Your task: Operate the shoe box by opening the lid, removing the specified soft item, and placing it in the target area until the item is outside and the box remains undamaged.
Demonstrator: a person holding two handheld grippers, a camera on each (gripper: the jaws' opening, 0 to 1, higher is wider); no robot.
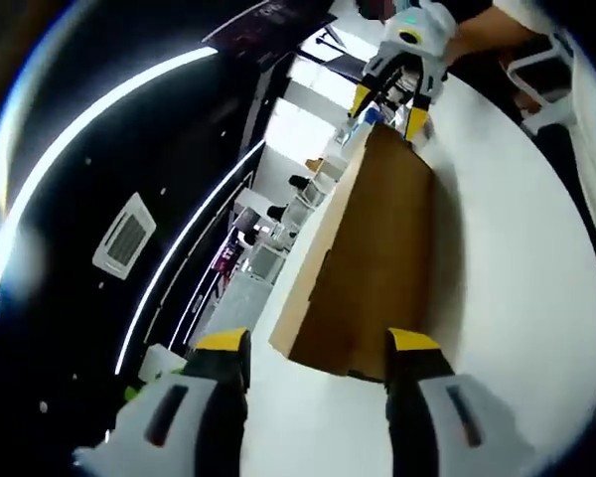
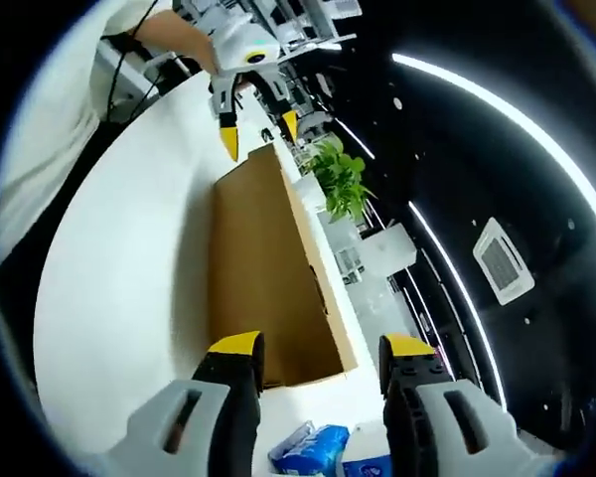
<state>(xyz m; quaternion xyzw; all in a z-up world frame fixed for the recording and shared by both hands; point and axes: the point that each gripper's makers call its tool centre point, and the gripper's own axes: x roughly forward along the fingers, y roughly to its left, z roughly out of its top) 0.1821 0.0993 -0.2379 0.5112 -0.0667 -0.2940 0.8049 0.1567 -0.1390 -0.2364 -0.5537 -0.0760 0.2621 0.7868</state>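
no readable writing is seen on the closed brown shoe box (image 1: 368, 268), which lies on the white tabletop (image 1: 517, 248) between the two grippers. the left gripper (image 1: 318, 363) and right gripper (image 2: 313, 358) are held with fingers spread at opposite ends. blue packets (image 2: 313, 447) and a green plant (image 2: 340, 179) are seen nearby.

The box (image 1: 377, 258) is plain brown all over, with no pattern. It sits on a white table (image 1: 517, 278). The left gripper (image 1: 318, 350) is white and black with yellow tips. The right gripper (image 2: 321, 350) has the same colours. Near the right gripper lies a blue and white pack (image 2: 313, 445). On the far side of the box is a green plant (image 2: 340, 179).
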